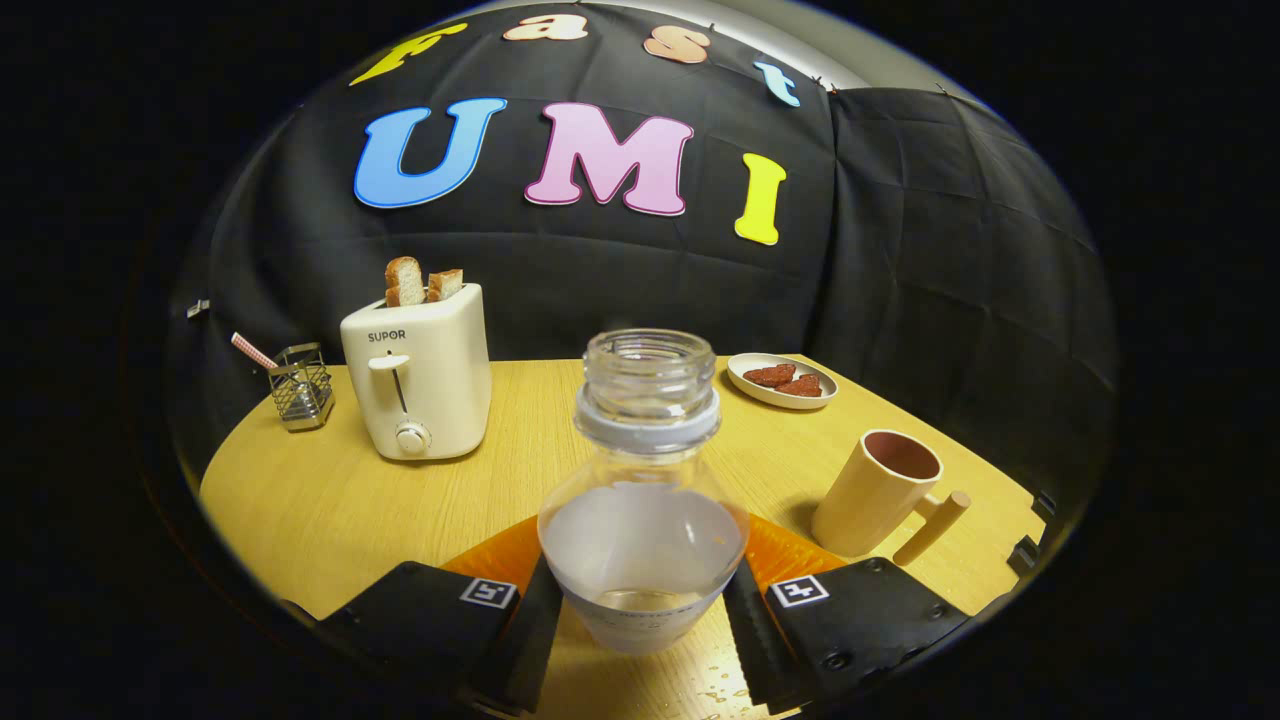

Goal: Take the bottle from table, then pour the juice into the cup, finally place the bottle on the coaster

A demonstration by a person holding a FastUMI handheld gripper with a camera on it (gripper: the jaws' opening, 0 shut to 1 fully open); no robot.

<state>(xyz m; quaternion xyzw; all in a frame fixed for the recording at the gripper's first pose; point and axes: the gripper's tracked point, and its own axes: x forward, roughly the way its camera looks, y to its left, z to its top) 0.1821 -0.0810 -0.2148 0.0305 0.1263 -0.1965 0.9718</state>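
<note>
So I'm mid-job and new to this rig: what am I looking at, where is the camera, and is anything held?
The camera rides on a hand-held claw and looks forward along its two fingers. Between them stands an uncapped clear bottle holding some pale liquid; both fingers sit against its sides, so it appears gripped. It stands over an orange coaster on the wooden table. Beyond on the right is the cup, farther back a plate of food, and on the left a toaster with bread and a wire holder.
</note>
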